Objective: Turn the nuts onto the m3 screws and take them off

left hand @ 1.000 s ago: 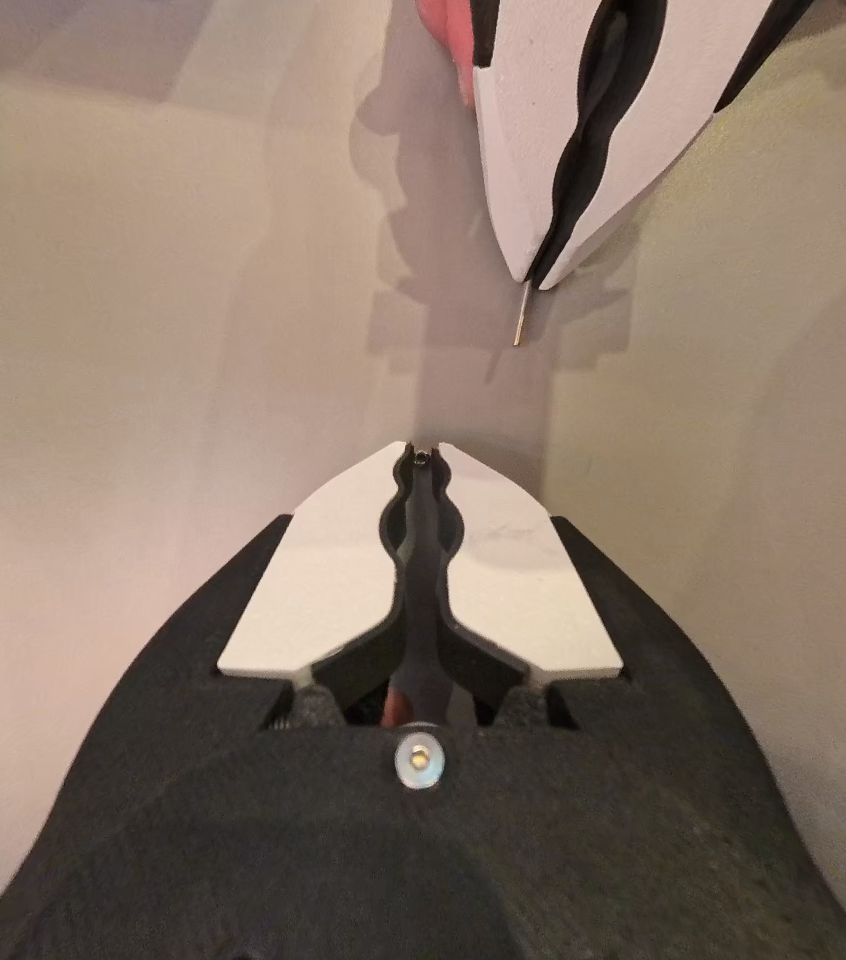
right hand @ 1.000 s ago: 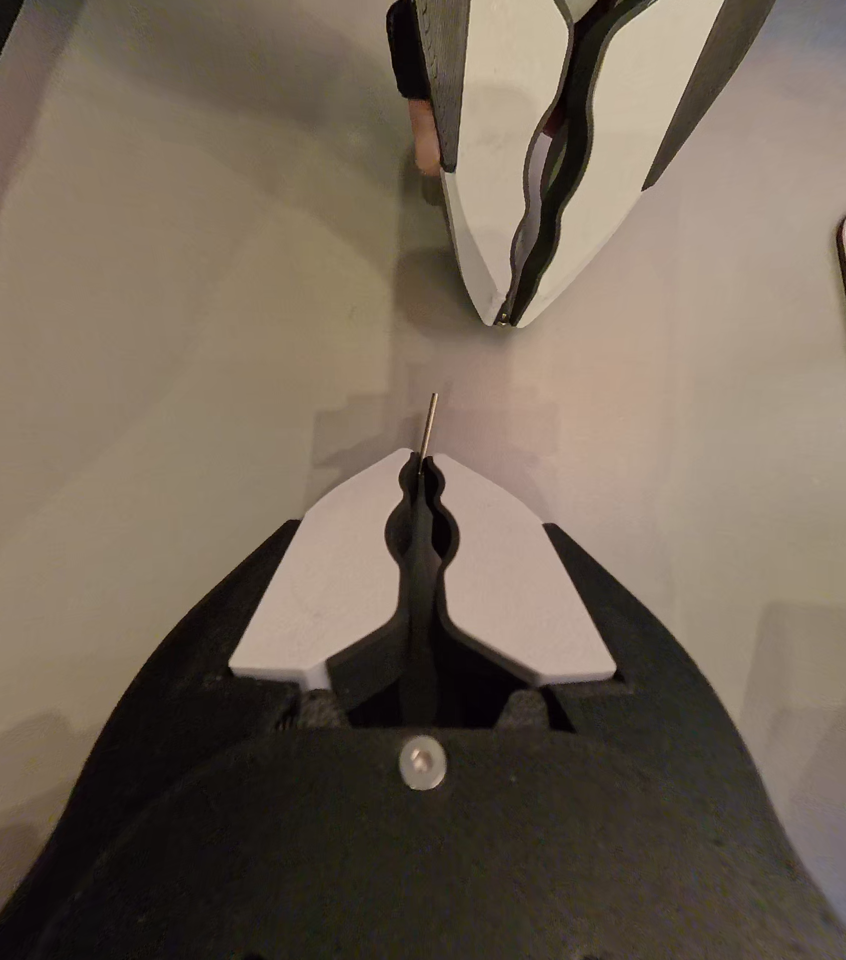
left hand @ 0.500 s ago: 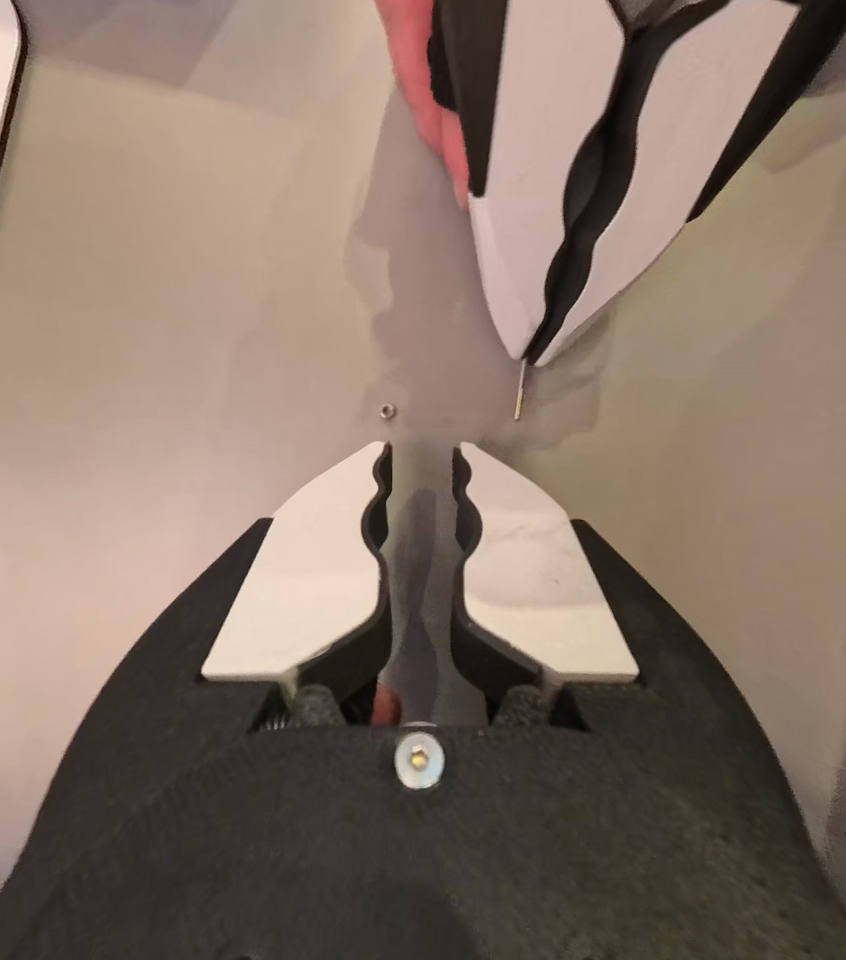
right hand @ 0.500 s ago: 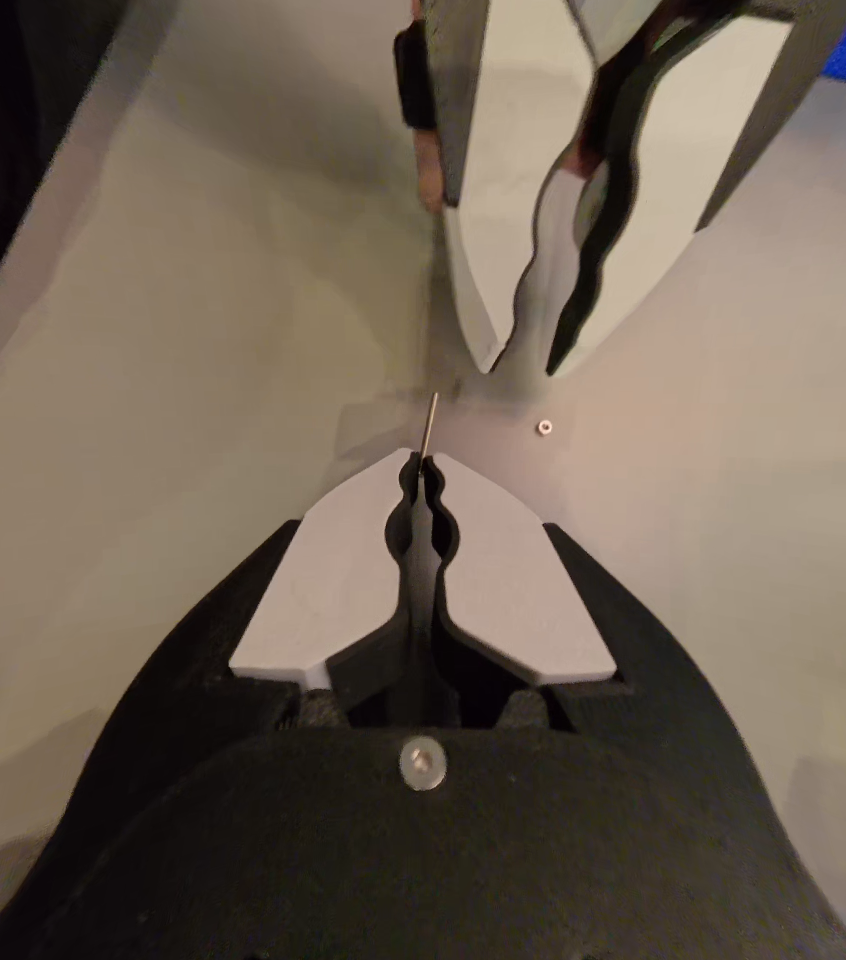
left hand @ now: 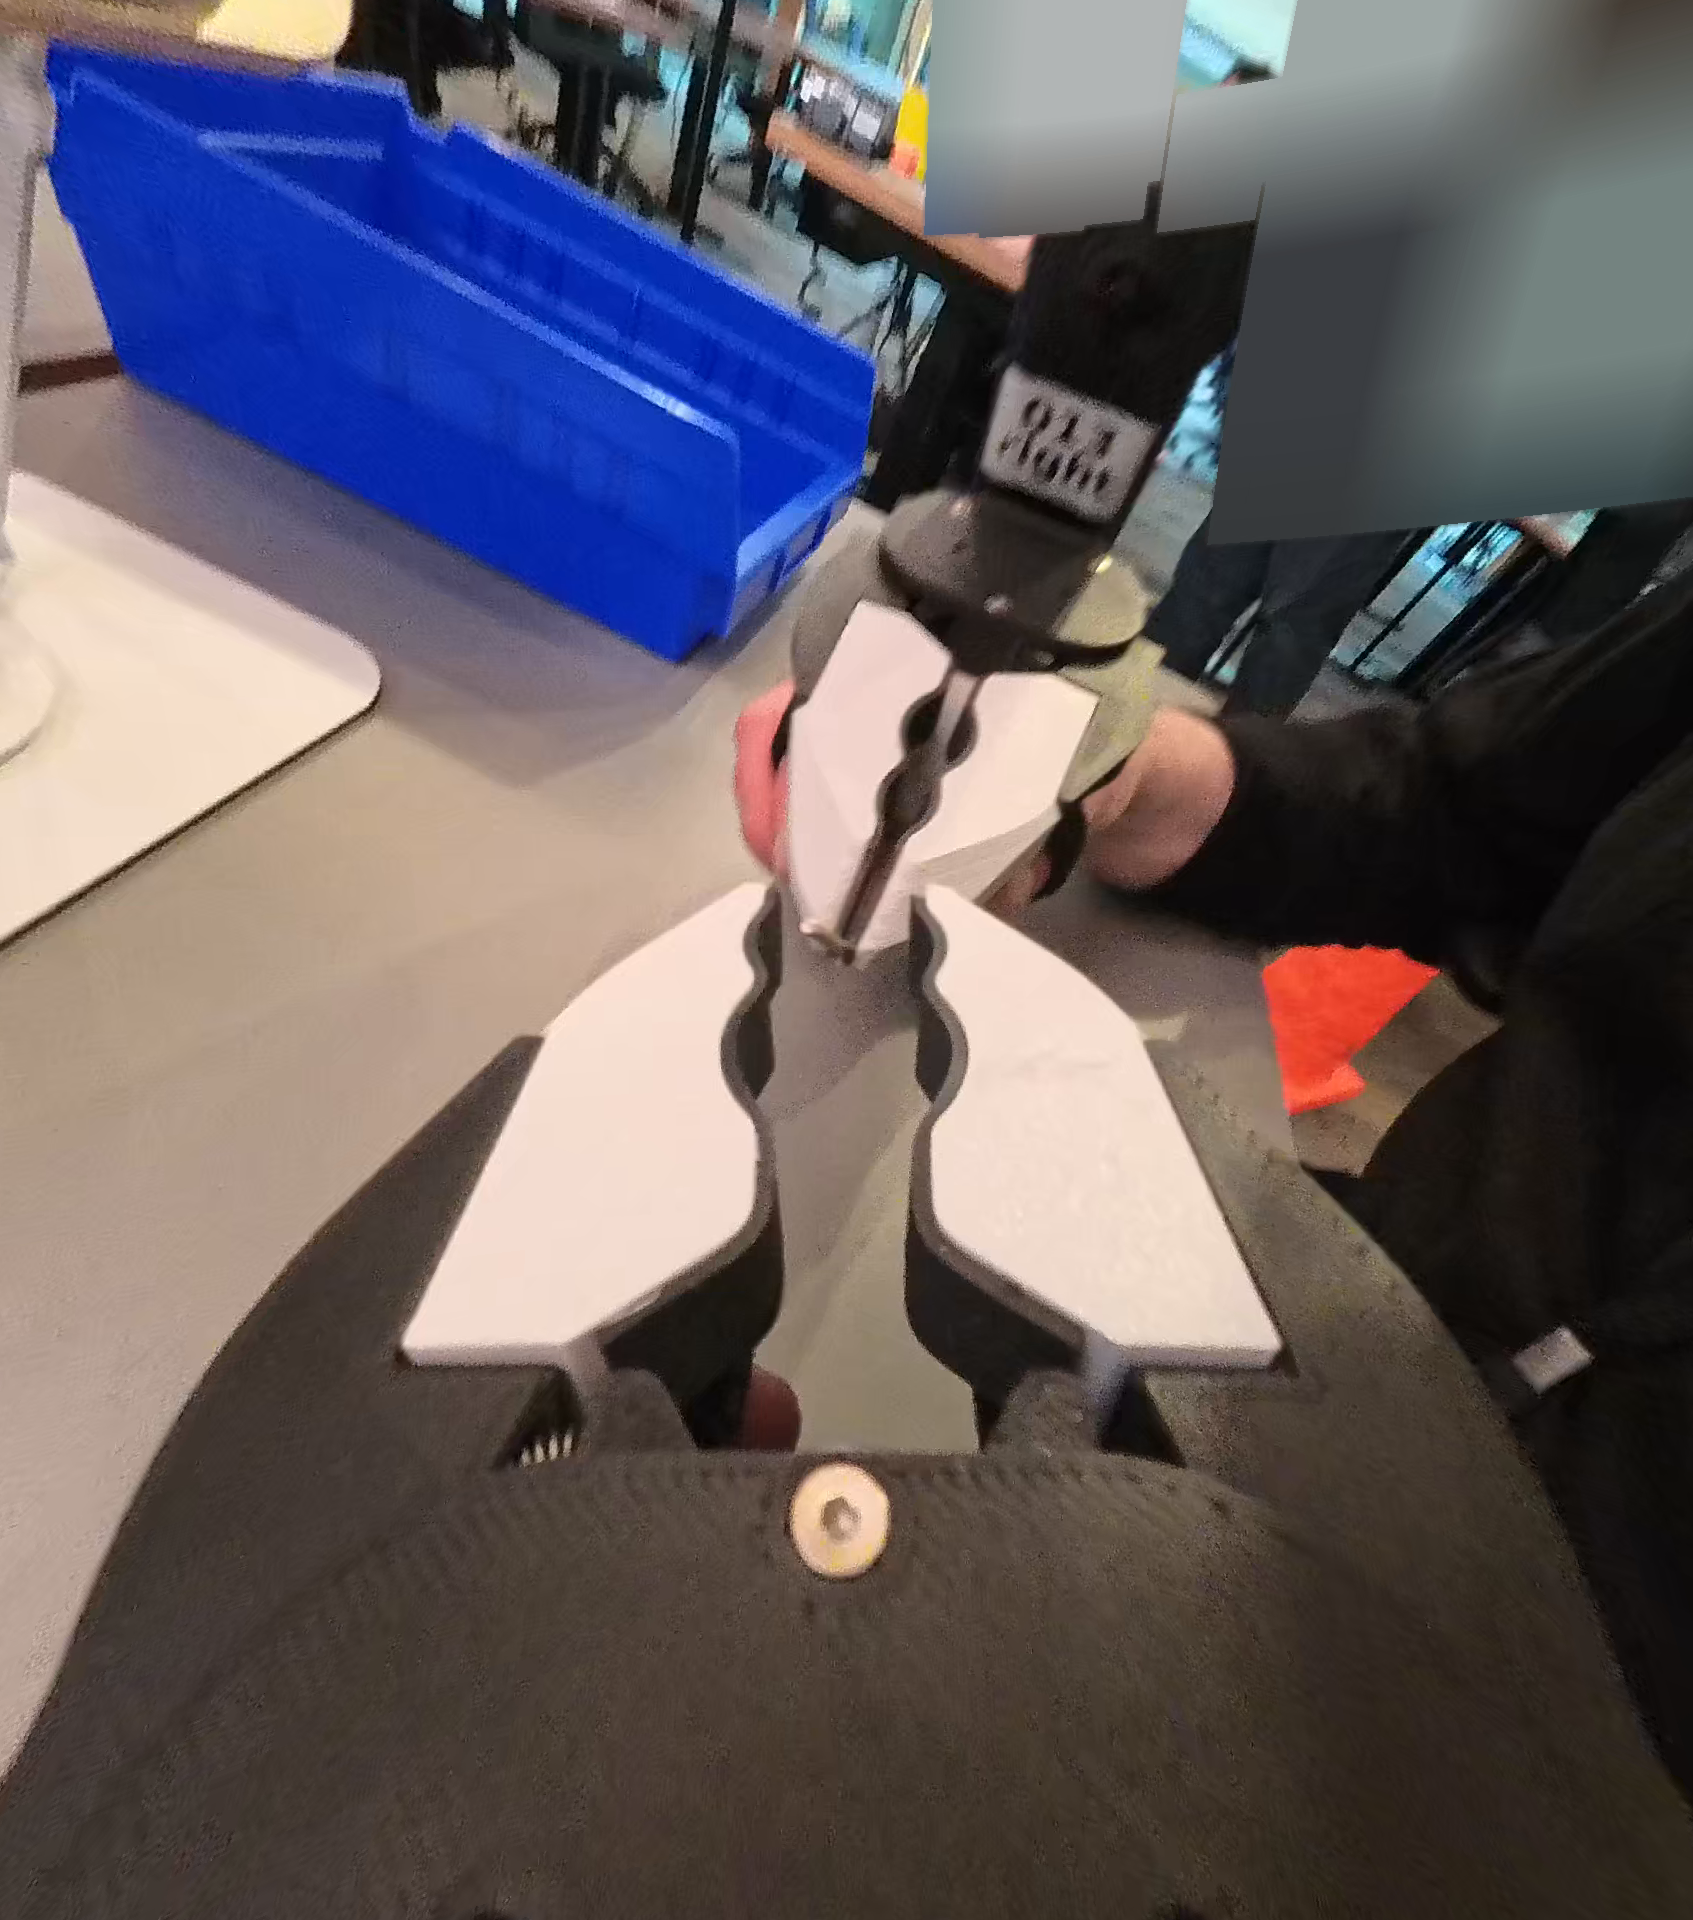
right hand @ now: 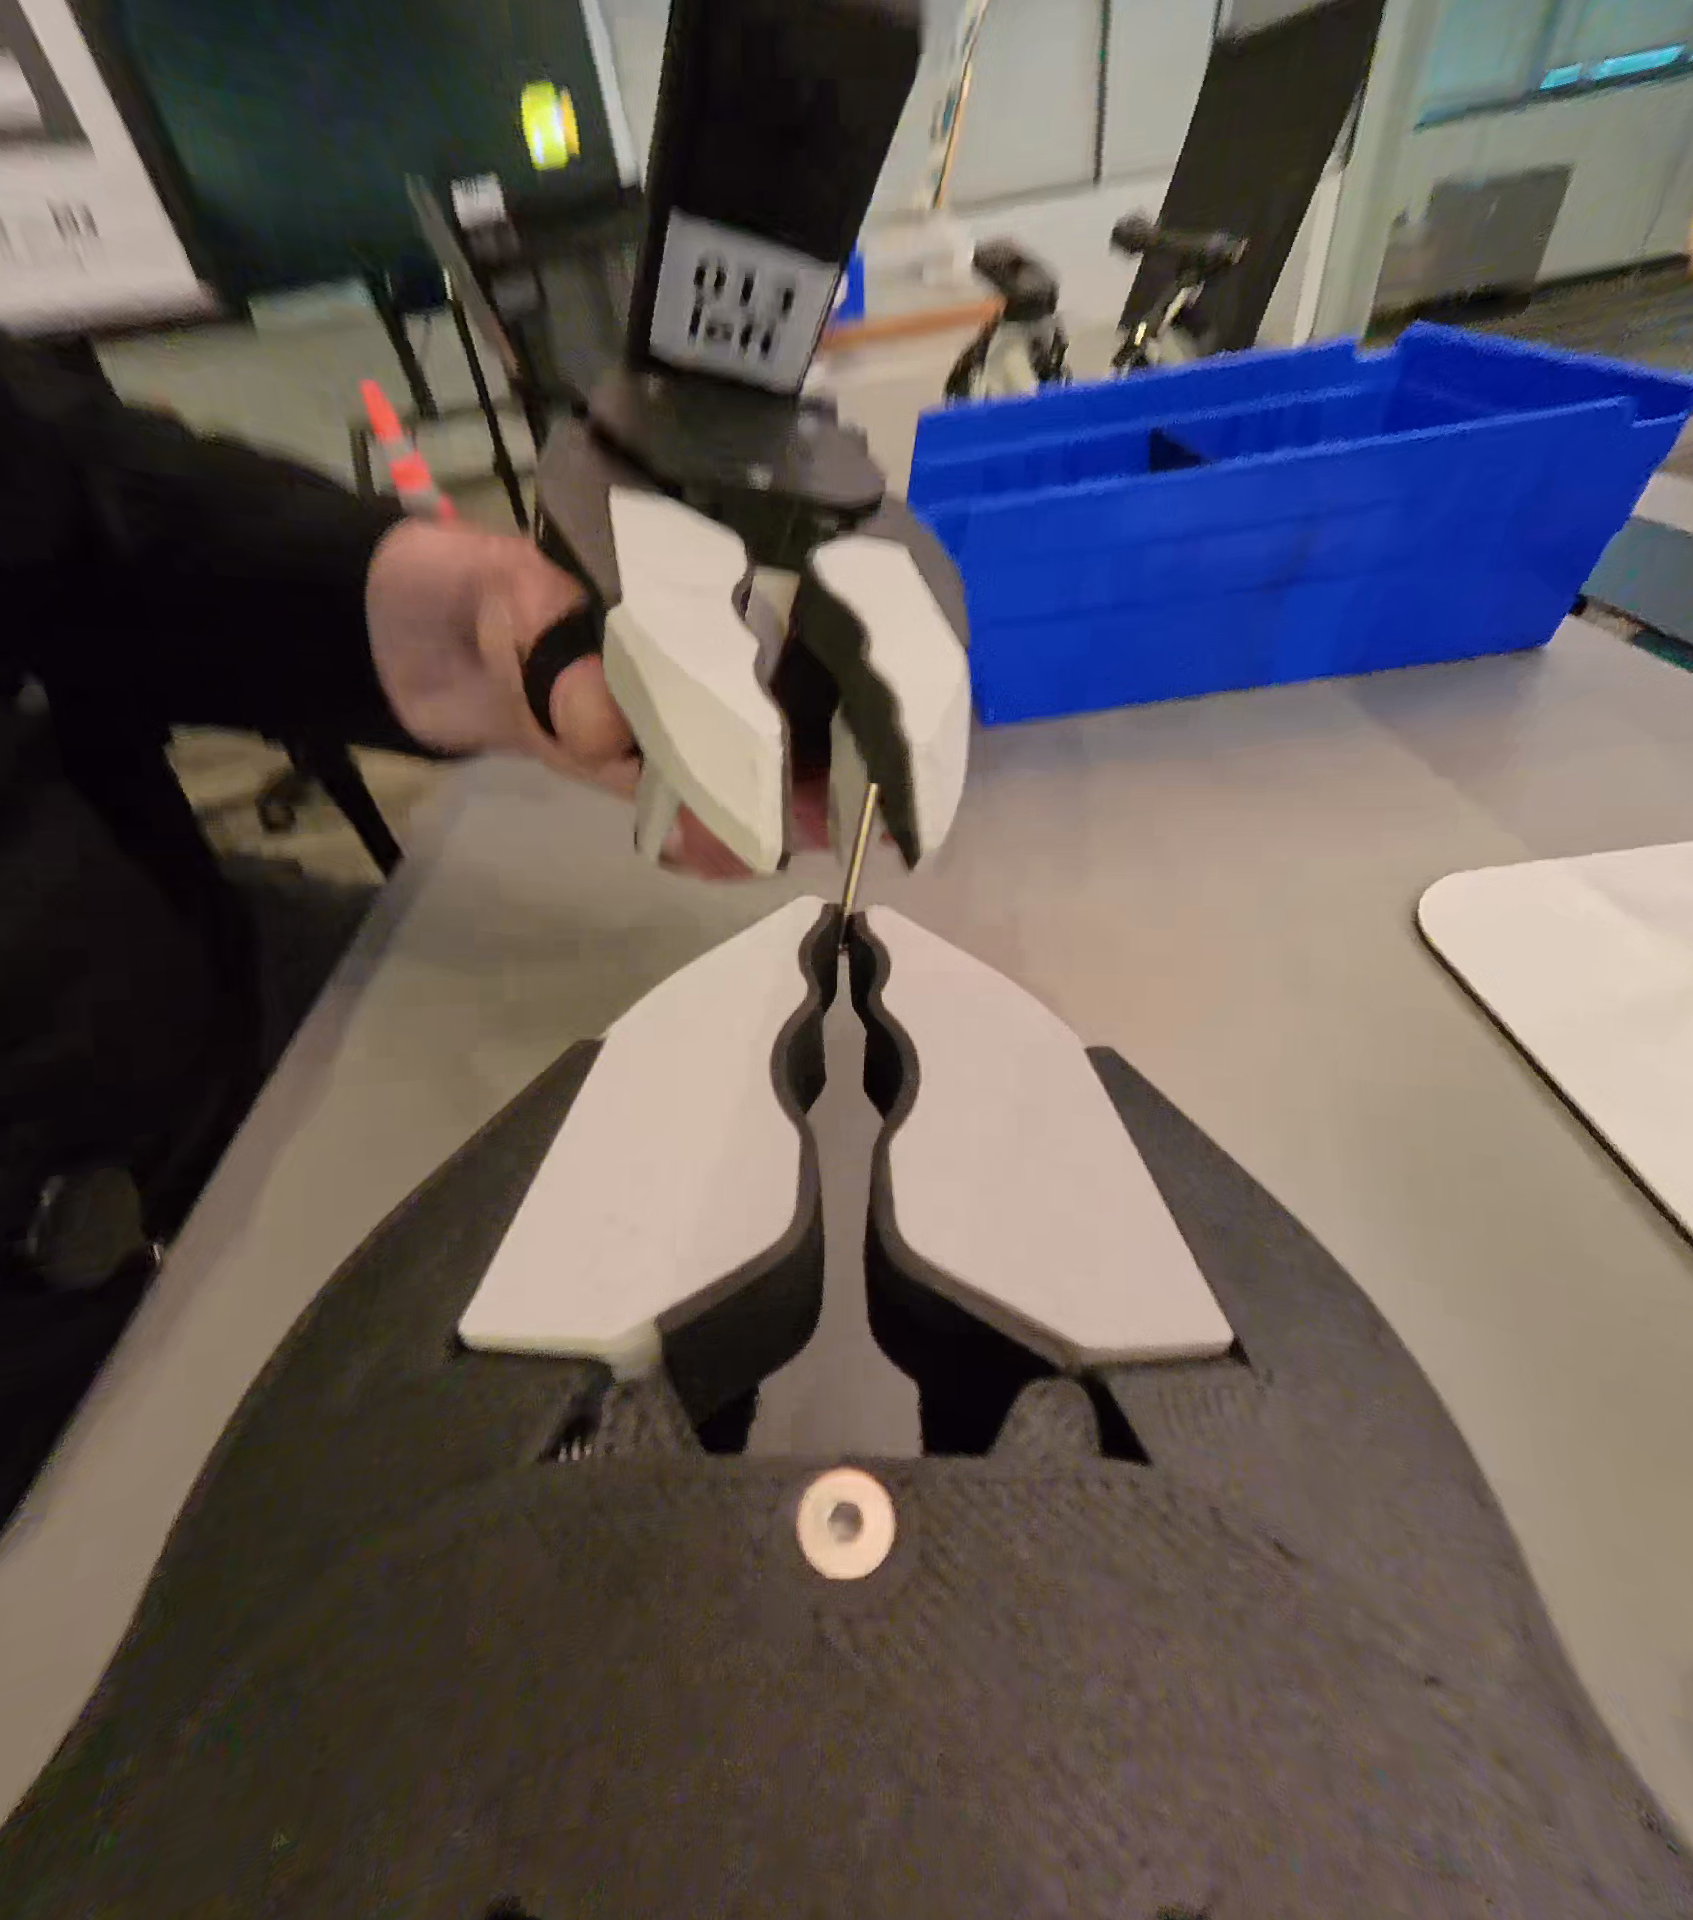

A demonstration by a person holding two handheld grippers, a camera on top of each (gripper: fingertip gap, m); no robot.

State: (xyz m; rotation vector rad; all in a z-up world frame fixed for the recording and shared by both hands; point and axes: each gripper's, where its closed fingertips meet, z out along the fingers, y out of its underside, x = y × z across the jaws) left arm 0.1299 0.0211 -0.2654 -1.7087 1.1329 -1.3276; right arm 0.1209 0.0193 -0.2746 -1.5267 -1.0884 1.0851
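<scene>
Your left gripper is hanging spread and empty above the table. Your right gripper is pinching the m3 screw, shaft pointing straight toward the left gripper; no nut is showing.

The m3 screw is a thin, bare metal pin, standing nearly upright with a slight lean. Its lower end is clamped at the tips of the right gripper, whose jaws are closed on it; its shaft projects clear of them. In the left wrist view the screw points toward the camera, tip foremost
</scene>
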